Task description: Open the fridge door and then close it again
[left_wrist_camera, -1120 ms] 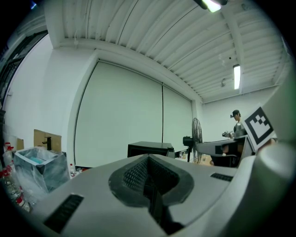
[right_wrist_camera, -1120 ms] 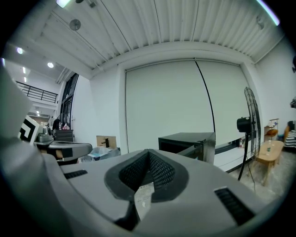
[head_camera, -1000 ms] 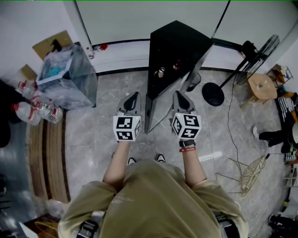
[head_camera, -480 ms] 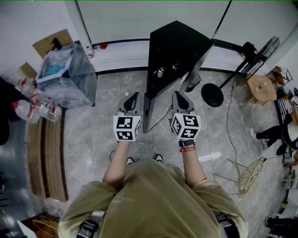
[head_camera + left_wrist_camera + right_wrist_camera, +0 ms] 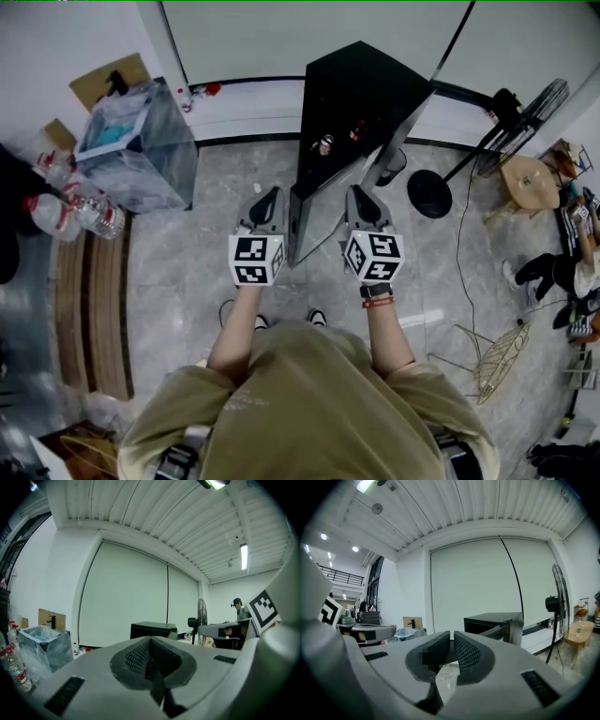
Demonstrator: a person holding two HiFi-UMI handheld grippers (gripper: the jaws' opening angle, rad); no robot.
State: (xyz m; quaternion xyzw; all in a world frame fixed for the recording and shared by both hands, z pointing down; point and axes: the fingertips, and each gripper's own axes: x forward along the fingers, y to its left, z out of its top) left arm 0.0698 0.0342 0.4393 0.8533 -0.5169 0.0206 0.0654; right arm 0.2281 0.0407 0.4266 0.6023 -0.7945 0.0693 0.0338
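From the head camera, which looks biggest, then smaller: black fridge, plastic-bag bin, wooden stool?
Largest: black fridge; then plastic-bag bin; smallest: wooden stool. The fridge's top is nearer the camera, which may flatter it.

A bare workshop-like hall: marble floor [image 5: 187, 272], ribbed ceiling [image 5: 187, 522], standing fan [image 5: 536, 111], loose cable [image 5: 461, 246].

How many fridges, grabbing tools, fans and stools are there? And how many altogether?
fridge: 1
tools: 2 (left tool, right tool)
fan: 1
stool: 1
Total: 5
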